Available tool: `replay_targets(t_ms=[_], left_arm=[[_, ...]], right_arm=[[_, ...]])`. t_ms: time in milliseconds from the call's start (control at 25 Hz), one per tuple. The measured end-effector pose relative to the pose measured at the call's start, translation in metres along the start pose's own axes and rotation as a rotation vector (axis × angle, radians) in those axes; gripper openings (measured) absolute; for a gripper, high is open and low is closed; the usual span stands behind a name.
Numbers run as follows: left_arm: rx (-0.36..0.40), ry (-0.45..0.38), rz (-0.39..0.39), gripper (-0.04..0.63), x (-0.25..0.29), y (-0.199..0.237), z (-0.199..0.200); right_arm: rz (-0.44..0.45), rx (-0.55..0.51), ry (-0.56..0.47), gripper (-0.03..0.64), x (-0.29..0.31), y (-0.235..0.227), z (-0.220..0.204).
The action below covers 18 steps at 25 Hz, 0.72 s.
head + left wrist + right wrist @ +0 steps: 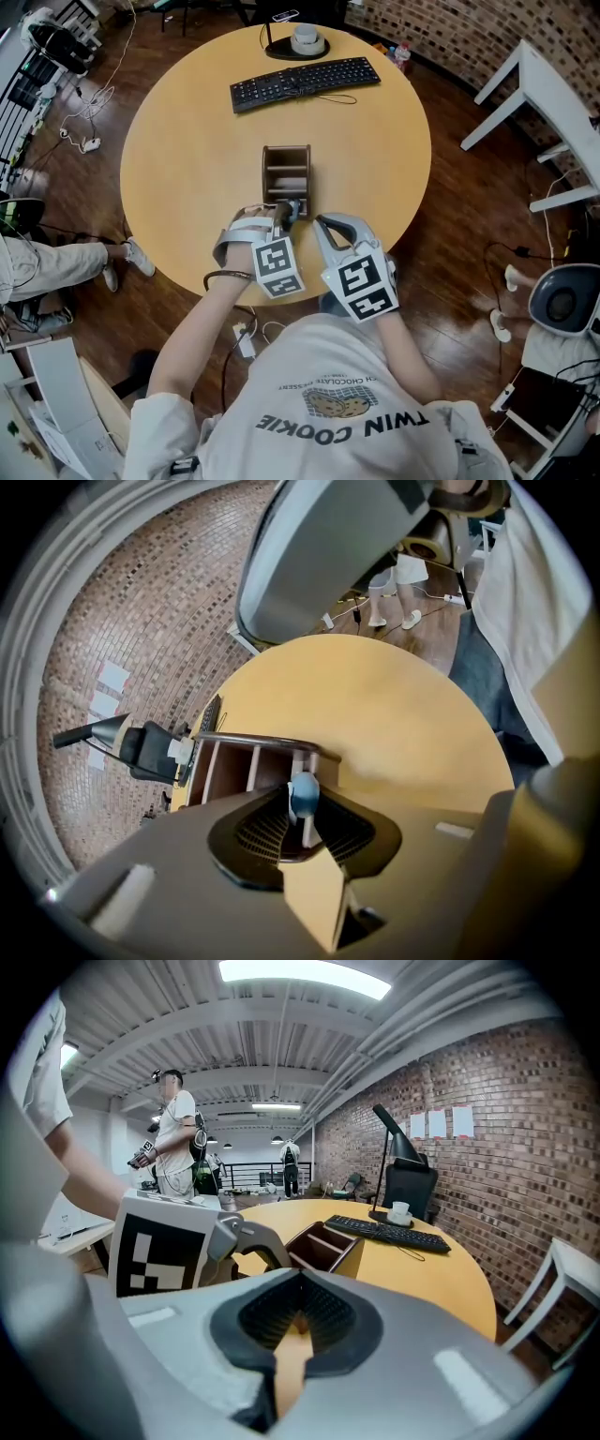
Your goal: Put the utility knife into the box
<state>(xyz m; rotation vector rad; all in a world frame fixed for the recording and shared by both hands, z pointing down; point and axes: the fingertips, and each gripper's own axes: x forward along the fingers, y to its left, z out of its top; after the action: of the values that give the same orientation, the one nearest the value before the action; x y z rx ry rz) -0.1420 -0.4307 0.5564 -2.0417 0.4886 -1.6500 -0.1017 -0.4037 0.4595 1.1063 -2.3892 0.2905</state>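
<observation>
"TWIN COOKIE" in pale capitals, upside down from above, on the person's shirt (375, 361)

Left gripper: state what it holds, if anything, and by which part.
The left gripper is shut on the utility knife, gripping its slim body; only the knife's rounded blue end pokes out past the jaws.

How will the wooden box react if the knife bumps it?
Likely stiff: the box looks like wood with fixed dividers. Low and flat on the table, it probably won't tip, but may slide if the utility knife in the left gripper nudges it.
</observation>
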Motion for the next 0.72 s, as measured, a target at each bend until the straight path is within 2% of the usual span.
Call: replay_targets(t_ms=[400,720], left_arm=[[-0.025,-0.002,0.037,0.103,-0.007,-0.003,0.001],[-0.096,0.0,0.087,0.103,-0.029,-0.006,-0.005]], right_arm=[[0.0,-0.01,-0.007,0.002,-0.01,0.008,-0.006],[0.005,-0.013,-0.025,0.002,-0.025,0.023,-0.009]])
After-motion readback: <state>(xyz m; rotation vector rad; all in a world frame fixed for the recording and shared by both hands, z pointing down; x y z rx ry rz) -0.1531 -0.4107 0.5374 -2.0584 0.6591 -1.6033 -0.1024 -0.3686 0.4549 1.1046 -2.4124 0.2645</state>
